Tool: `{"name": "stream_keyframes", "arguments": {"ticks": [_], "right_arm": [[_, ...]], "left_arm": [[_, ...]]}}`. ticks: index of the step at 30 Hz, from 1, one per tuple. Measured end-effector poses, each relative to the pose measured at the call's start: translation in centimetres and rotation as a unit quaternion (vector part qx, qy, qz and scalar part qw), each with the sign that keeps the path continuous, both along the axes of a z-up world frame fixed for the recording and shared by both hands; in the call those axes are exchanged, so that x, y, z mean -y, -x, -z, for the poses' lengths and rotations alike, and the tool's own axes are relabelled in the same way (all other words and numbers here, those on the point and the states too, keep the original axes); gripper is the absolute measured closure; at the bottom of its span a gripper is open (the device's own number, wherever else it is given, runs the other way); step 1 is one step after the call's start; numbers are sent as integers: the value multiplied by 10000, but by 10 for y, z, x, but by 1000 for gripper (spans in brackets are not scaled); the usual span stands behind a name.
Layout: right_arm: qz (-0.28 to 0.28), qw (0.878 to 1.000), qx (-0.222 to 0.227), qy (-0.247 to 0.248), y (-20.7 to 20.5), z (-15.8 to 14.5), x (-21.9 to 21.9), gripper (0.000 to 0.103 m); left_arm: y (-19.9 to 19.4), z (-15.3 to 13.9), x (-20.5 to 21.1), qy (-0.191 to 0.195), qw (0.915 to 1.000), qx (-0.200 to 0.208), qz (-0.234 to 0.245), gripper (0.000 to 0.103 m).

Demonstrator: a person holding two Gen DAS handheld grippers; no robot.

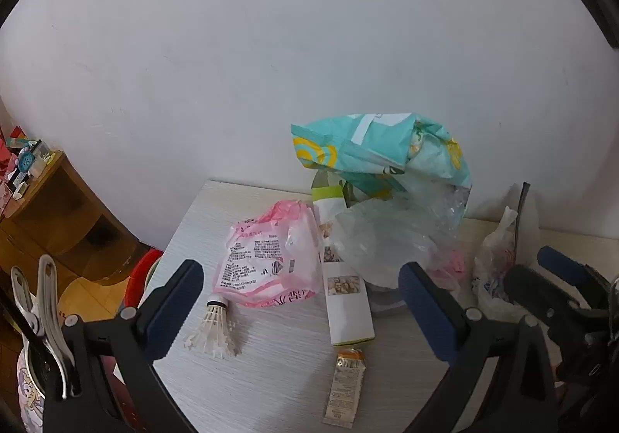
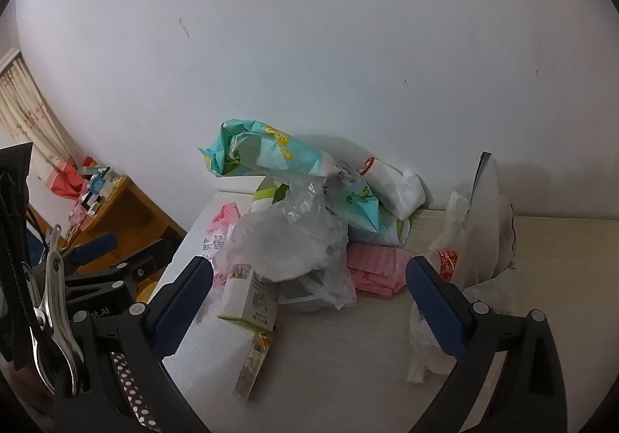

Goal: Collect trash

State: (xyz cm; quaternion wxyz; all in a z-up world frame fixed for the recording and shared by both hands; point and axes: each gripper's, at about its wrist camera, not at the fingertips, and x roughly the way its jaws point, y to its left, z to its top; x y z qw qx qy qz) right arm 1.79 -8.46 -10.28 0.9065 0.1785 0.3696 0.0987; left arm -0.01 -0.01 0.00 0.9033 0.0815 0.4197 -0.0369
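Observation:
Trash lies piled on a pale table [image 1: 271,375] against a white wall. A teal printed bag [image 1: 371,147] tops the heap, with a clear plastic bag [image 1: 379,239] under it. In front lie a pink wrapper [image 1: 267,259], a white and green carton [image 1: 344,290], a shuttlecock [image 1: 212,332] and a small orange packet [image 1: 346,386]. My left gripper [image 1: 301,313] hangs open above them, holding nothing. My right gripper [image 2: 309,305] is open too, empty, facing the clear plastic bag [image 2: 286,243], the carton [image 2: 251,294], pink packets [image 2: 375,266] and a white bag [image 2: 464,263].
A wooden shelf unit [image 1: 58,216] with small trinkets stands left of the table, with a red round object [image 1: 139,278] at the table's left edge. A metal clip [image 1: 42,321] hangs beside my left gripper. A curtain [image 2: 23,104] shows at far left.

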Motion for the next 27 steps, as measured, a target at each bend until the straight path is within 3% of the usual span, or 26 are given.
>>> {"name": "stream_keyframes", "arguments": {"ticks": [16, 27], "right_arm": [[-19, 10000, -64, 28, -4, 0, -3, 1], [-113, 9999, -51, 9, -7, -3, -11, 1]], "left_arm": [[-7, 11, -1, 110, 9998, -183, -55, 0], [1, 7, -7, 92, 9999, -40, -71, 0]]}}
